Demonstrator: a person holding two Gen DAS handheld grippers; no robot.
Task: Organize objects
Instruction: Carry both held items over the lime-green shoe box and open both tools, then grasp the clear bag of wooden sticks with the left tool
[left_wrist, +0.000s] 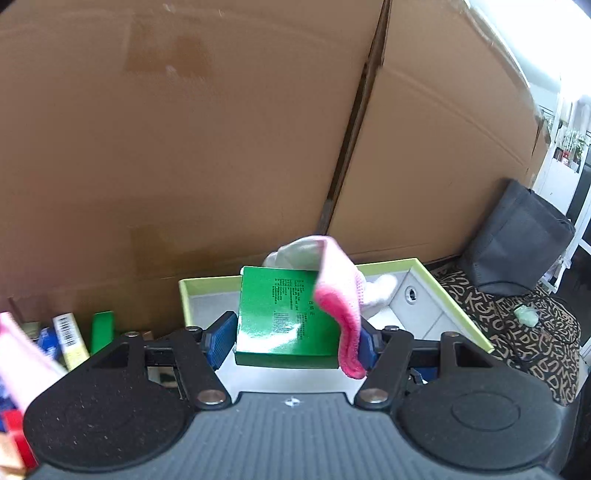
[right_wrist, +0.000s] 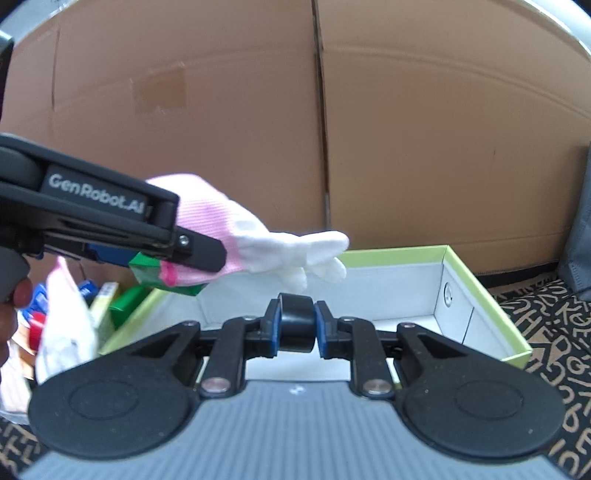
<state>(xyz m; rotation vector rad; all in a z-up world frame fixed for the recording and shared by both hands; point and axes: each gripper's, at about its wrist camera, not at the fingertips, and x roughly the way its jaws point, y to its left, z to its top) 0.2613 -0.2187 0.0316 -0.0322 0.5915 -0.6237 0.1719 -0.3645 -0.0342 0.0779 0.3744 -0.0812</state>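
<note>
1. Green carton (left_wrist: 284, 317) sits between the blue pads of the left claw (left_wrist: 295, 341), held up in the air w/ a pink-and-white glove (left_wrist: 341, 306) draped over its right edge; the glove's pink cuff is caught between carton and right pad.
2. Left claw is at a mid-wide gap, filled by carton + glove. The left pad (left_wrist: 221, 341) looks a hair off the carton's side in the wrist view, so can't tell how firmly it presses.
3. From the right wrist view the left claw (right_wrist: 207, 254) comes in from the left edge, glove (right_wrist: 258, 236) hanging past its tip w/ white fingers pointing right, green carton (right_wrist: 147, 271) peeking out below.
4. Right claw (right_wrist: 297, 325) is narrow, clamped on a small black rounded object (right_wrist: 295, 321); what exactly it is can't be told.
5. Open box (right_wrist: 480, 288) w/ lime-green rim and grey-white inside lies just ahead of both claws; held things hover over or near its left half. Same box (left_wrist: 450, 299) shows behind the carton in the left view.
6. Brown cardboard wall (left_wrist: 184, 129) stands right behind the box.
7. Left of the box: clutter of small packages (left_wrist: 70, 336), incl. one w/ a barcode, plus a 2nd pink-white glove (right_wrist: 66, 332), blurred.
8. Surface is a dark cloth w/ tan letter print (left_wrist: 517, 332); dark grey bag (left_wrist: 517, 240) stands at right against the cardboard.
9. A person's fingers (right_wrist: 16, 299) show at the left edge on the left claw's handle.
</note>
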